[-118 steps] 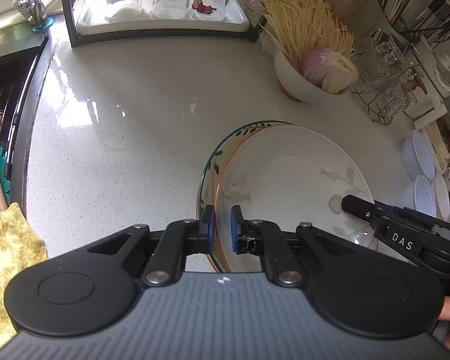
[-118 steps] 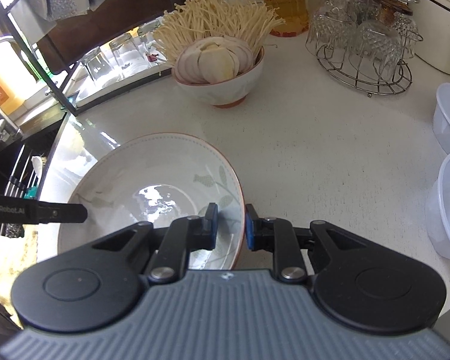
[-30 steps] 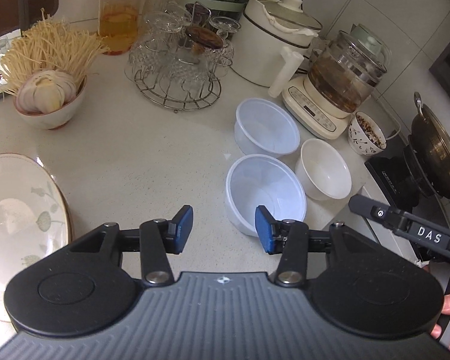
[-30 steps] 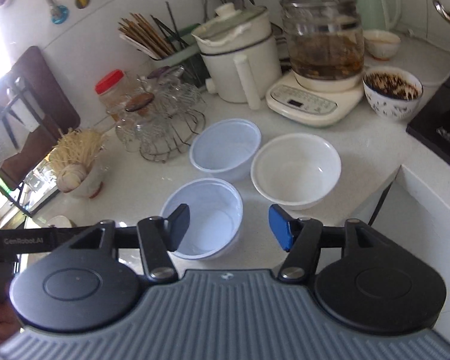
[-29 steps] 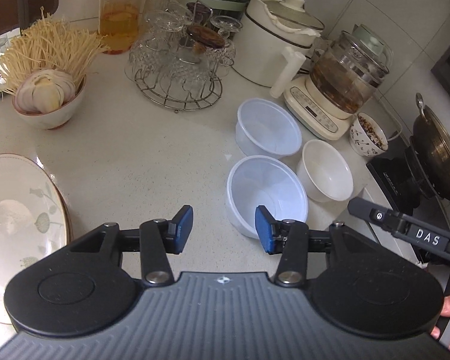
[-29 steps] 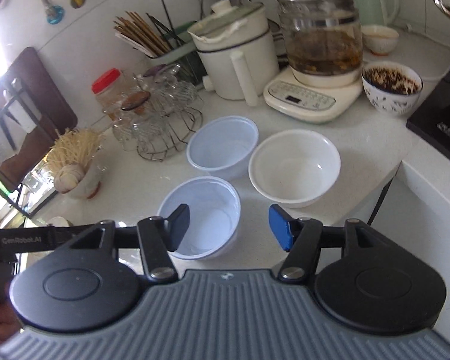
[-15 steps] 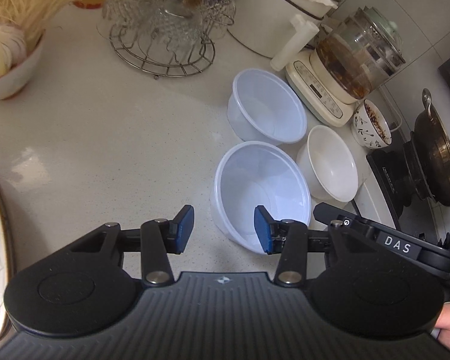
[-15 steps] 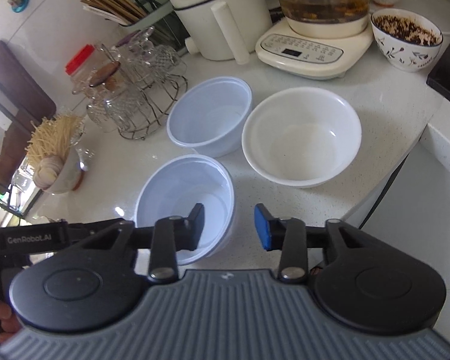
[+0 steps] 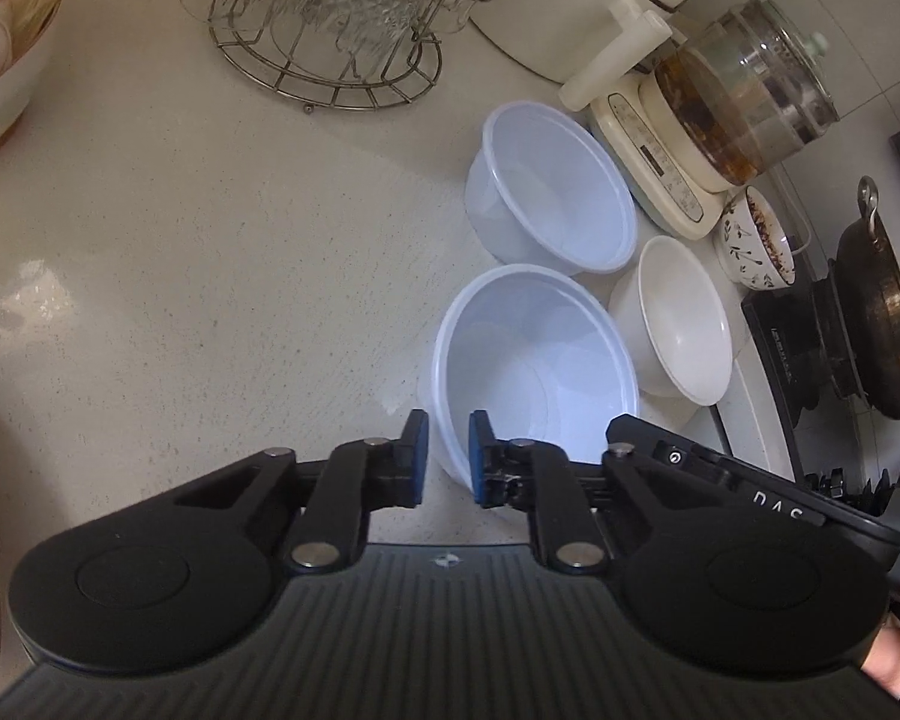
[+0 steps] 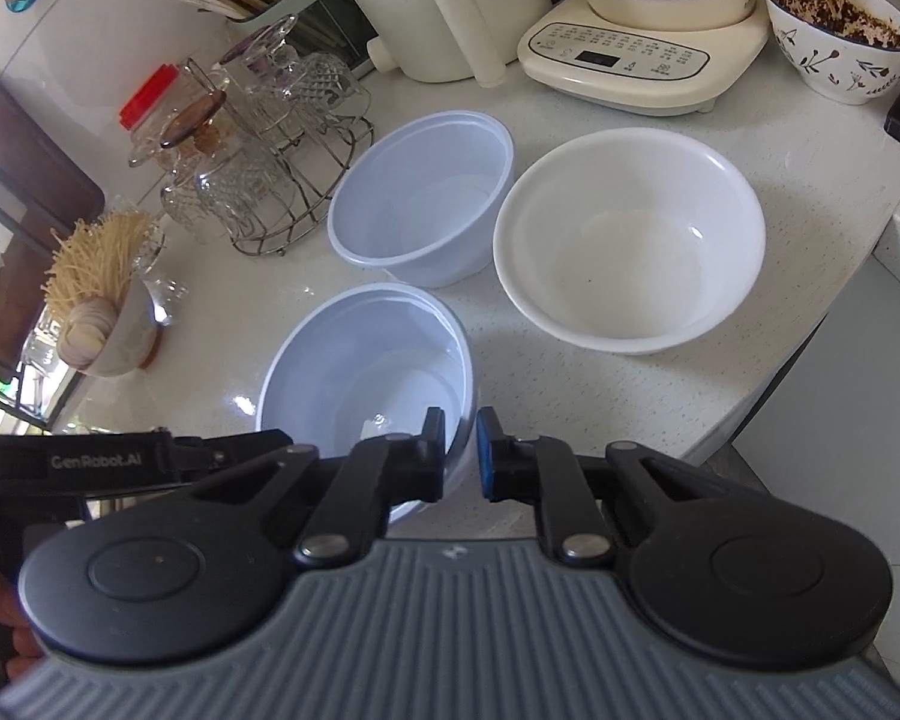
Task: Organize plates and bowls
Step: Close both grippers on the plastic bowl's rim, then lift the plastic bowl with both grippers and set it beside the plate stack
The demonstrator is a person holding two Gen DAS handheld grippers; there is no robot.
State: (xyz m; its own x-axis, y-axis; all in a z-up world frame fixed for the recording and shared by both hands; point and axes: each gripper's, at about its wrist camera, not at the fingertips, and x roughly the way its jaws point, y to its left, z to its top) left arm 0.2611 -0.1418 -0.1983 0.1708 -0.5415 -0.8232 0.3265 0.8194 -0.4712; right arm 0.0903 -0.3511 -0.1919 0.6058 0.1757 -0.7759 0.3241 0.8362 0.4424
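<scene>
My left tool (image 9: 448, 457) and right tool (image 10: 461, 453) each pinch opposite rims of the near translucent bowl (image 9: 540, 372) on the tabletop (image 9: 210, 240).

A pale speckled counter (image 9: 198, 252) carries three empty bowls close together: a near plastic bowl (image 9: 534, 366), a far plastic bowl (image 9: 552, 186) and a white bowl (image 10: 630, 240) beside them. Behind stand a wire rack of glasses (image 9: 330, 18), a kettle base (image 10: 636, 60) and a patterned bowl (image 10: 840, 42) of something dark, perhaps tea leaves. A bowl of noodles (image 10: 105, 306) sits at the left, near a red-lidded jar (image 10: 150, 105).
</scene>
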